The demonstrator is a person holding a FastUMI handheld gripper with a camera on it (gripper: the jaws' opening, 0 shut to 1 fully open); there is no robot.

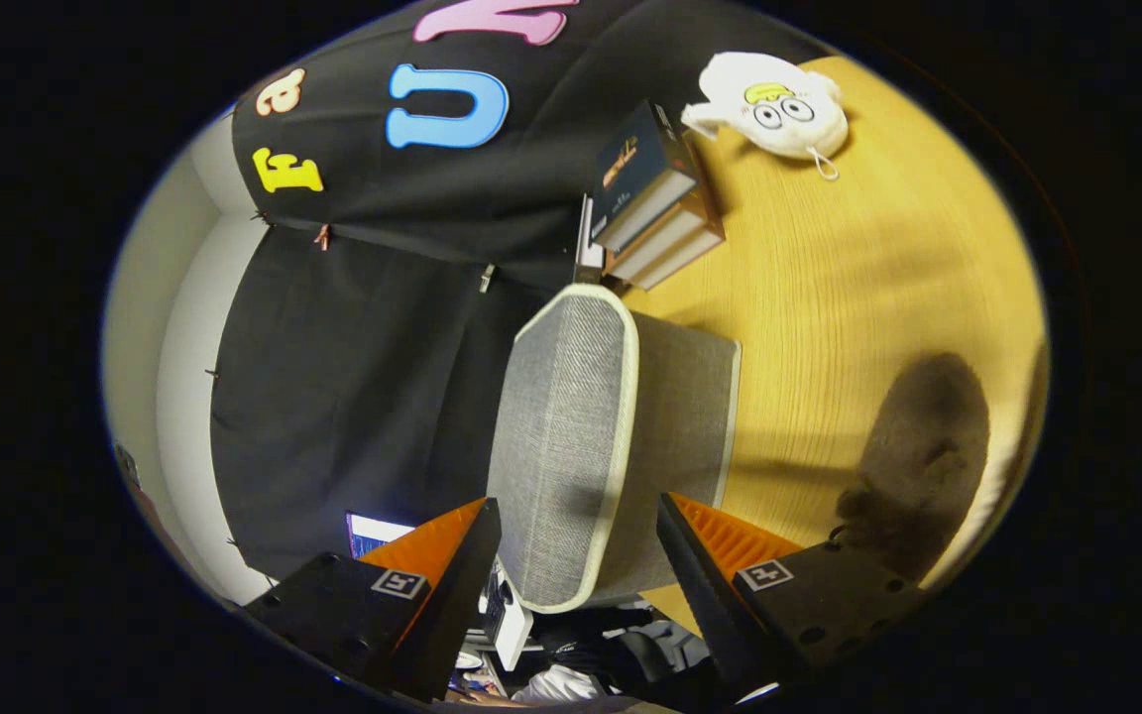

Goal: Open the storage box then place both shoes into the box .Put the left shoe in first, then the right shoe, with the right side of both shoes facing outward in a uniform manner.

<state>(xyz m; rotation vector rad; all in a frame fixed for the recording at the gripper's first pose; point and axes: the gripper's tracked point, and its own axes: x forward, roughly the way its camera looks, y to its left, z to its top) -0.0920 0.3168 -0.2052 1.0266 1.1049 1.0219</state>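
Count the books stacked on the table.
3, in one stack on the wooden table, beyond the grey storage box and beside the white plush toy. More could be hidden behind the stack. The claw stands open around the box's near end.

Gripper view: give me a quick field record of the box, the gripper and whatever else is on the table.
view: rolled sideways
storage box: grey fabric, pale trim, just ahead of and between the fingers, on the table
box lid: looks closed, not certain
gripper: open, fingers either side of the box's near end, contact unclear
books: stack beyond the box
plush toy: white, beside the books
dark furry thing: beside the box, possibly a shoe
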